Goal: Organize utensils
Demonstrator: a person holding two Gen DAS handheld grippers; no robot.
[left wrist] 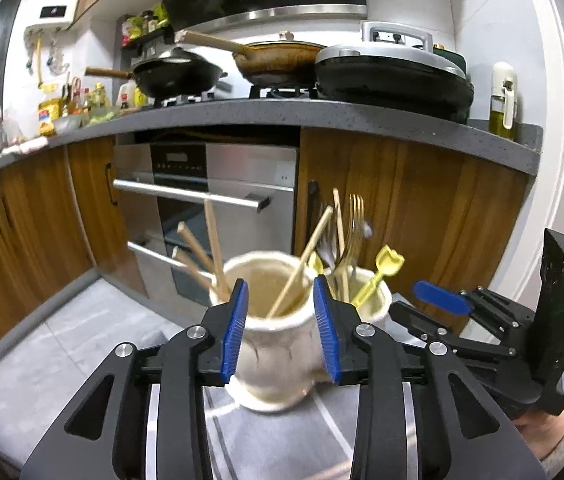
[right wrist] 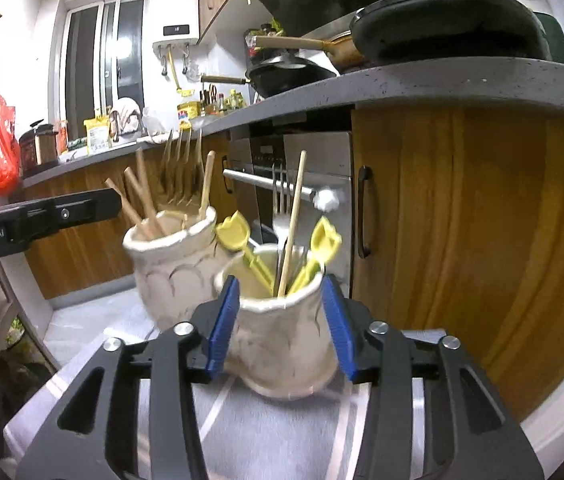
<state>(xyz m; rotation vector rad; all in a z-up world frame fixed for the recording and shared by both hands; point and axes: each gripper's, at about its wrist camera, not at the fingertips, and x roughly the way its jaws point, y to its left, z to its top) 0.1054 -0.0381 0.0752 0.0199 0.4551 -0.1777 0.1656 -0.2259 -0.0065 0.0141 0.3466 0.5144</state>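
2 cream ceramic holders carried side by side, above the grey floor and in front of the oven [left wrist: 205, 200].
The left gripper [left wrist: 281, 330] clamps the chopstick jar [left wrist: 269, 344]; the right gripper [right wrist: 279, 330] clamps the fork jar [right wrist: 282, 344]. Keep both upright, level and slightly apart so the chopsticks [left wrist: 197, 248], forks [right wrist: 282, 200] and yellow spoons [right wrist: 324, 240] stay in.

Even indoor light, slightly dim. Heavy fisheye bending and dark vignette at edges. Motion blur on the fork tines [right wrist: 179, 168] and cream jars [left wrist: 277, 344]. Specular glare on oven handle [right wrist: 322, 198]. Background reasonably sharp.
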